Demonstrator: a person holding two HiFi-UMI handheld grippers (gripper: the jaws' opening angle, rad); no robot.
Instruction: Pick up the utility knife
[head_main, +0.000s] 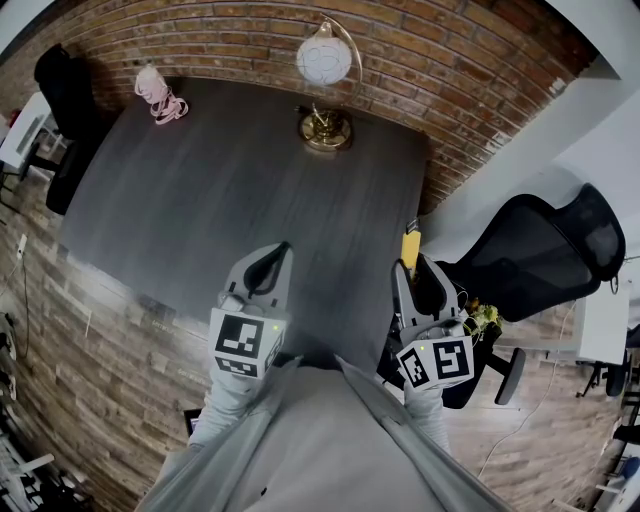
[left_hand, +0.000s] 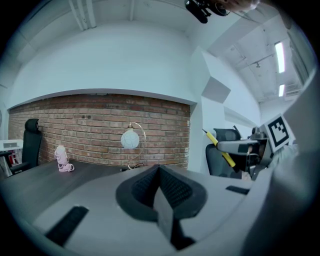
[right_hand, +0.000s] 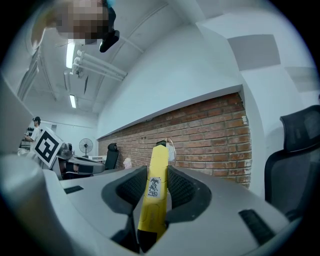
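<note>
A dark table (head_main: 200, 200) is spread below and ahead of both pairs of fingers, with its right edge lying almost under the right pair. A black office chair (head_main: 540, 250) is seen off to the outer side of the right fingers, beyond that edge. A globe lamp (head_main: 325, 70) is stood far ahead of the fingertips, roughly between the two pairs, and a pink bundle (head_main: 160, 95) is left well ahead and to the outer side of the left fingers.

The left gripper (left_hand: 159, 171) is held with its jaws brought together and nothing is caught in them. The right gripper (head_main: 411, 272) is closed part-way, its ribbed pads pressed on the two sides of the utility knife (right_hand: 156, 165). The yellow body is clamped upright between the fingers, lifted clear of the table, and a long stretch is left standing past the fingertips.

The pick-up is judged done. A slip is the main risk: the smooth body is gripped low down, so it could be levered round by a jolt and dropped past the table edge. Whether the blade is out cannot be told, so the tip should be kept away from the left fingers
</note>
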